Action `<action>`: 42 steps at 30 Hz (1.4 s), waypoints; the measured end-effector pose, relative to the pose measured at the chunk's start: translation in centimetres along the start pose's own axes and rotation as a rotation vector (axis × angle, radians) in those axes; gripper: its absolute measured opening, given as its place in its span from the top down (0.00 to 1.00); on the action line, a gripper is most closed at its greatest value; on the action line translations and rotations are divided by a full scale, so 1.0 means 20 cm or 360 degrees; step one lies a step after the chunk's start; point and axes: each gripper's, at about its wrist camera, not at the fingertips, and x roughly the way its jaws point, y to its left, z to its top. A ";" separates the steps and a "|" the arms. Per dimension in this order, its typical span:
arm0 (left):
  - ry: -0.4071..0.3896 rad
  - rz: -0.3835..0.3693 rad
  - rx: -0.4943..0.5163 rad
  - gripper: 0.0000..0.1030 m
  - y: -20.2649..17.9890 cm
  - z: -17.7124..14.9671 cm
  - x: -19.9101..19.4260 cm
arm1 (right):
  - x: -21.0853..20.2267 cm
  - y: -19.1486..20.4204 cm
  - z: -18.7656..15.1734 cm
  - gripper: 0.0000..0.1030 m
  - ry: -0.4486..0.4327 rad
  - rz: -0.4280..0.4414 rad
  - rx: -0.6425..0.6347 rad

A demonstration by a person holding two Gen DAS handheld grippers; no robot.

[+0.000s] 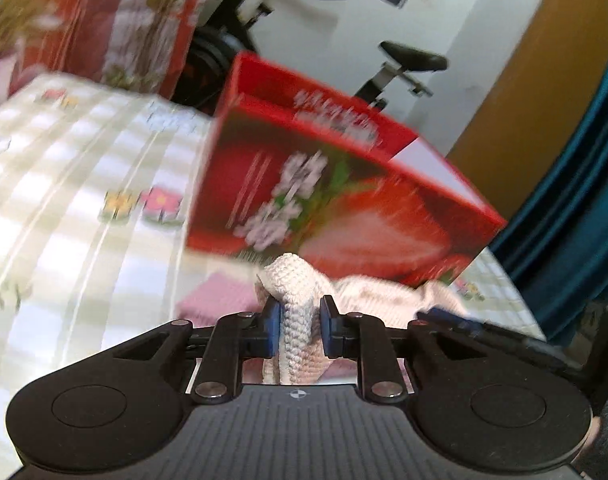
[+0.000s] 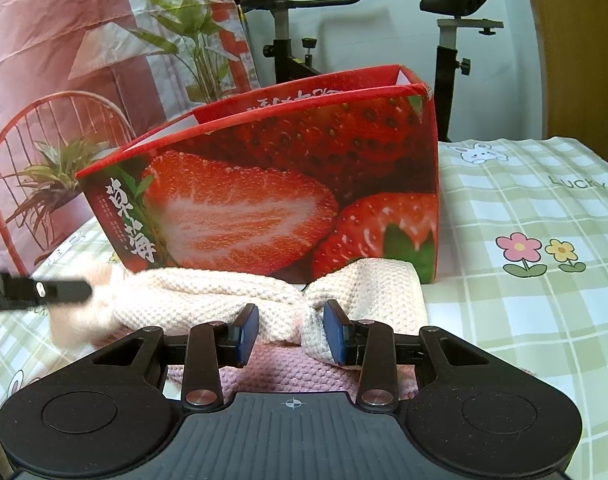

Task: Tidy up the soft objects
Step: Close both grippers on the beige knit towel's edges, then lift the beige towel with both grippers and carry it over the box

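Strawberry box (image 1: 336, 196) motion-blurred.

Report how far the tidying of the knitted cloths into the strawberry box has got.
Done: nothing visibly; the strawberry box interior is hidden. In hand: the left gripper is shut on the cream knitted cloth, lifting a fold; the right gripper is open around its other end. Left: the pink knitted cloth lies underneath on the bedsheet.

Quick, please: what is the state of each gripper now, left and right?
Left gripper: closed on a fold of the cream knitted cloth.
Right gripper: open, fingers around the same cloth, not yet clamped.
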 end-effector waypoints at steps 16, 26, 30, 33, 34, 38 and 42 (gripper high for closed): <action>-0.0005 0.0002 0.0023 0.76 0.08 -0.09 0.07 | -0.15 -0.08 0.04 0.58 -0.0292 -0.0217 0.0102; -0.0012 -0.0017 0.0002 0.75 0.09 -0.10 0.06 | -0.06 -0.08 -0.02 0.82 -0.0163 -0.0210 0.0039; -0.0009 -0.0024 -0.0013 0.75 0.10 -0.09 0.06 | -0.06 0.03 -0.04 0.84 -0.0173 -0.0186 -0.0179; -0.0009 -0.0028 -0.0023 0.75 0.10 -0.10 0.06 | -0.06 0.07 -0.04 0.84 -0.0170 -0.0182 -0.0256; -0.0008 -0.0029 -0.0024 0.75 0.10 -0.09 0.06 | -0.05 0.07 -0.04 0.84 -0.0163 -0.0180 -0.0259; -0.0009 -0.0030 -0.0025 0.75 0.10 -0.09 0.06 | -0.03 0.05 -0.02 0.85 -0.0125 -0.0171 -0.0246; -0.0010 -0.0030 -0.0028 0.75 0.10 -0.10 0.06 | -0.02 0.07 -0.03 0.85 -0.0107 -0.0181 -0.0287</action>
